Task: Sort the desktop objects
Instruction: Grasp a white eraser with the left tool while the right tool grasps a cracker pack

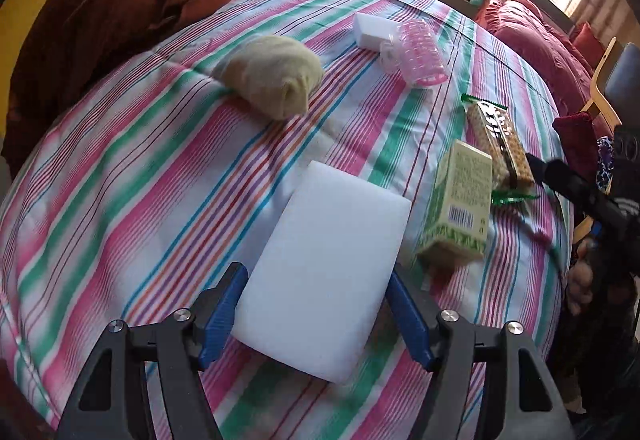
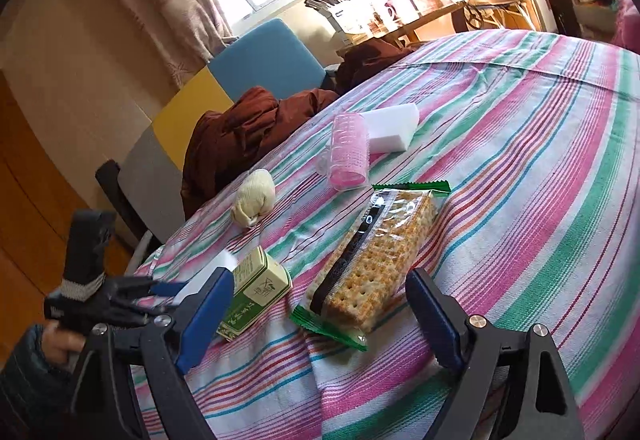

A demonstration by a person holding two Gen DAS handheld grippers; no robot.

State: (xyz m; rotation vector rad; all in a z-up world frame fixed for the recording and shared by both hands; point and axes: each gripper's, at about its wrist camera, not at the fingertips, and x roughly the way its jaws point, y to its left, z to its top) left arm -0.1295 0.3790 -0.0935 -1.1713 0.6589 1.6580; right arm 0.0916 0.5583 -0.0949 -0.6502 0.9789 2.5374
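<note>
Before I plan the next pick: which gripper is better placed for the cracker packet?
Right. The right gripper is open with the cracker packet lying just ahead between its fingers. The left gripper already straddles the white sponge.

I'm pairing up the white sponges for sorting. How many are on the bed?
2. One large sponge lies between the left gripper's open fingers, beside the green box. A smaller sponge sits farther off, touching the pink roller. None other shows, though something could be hidden.
</note>
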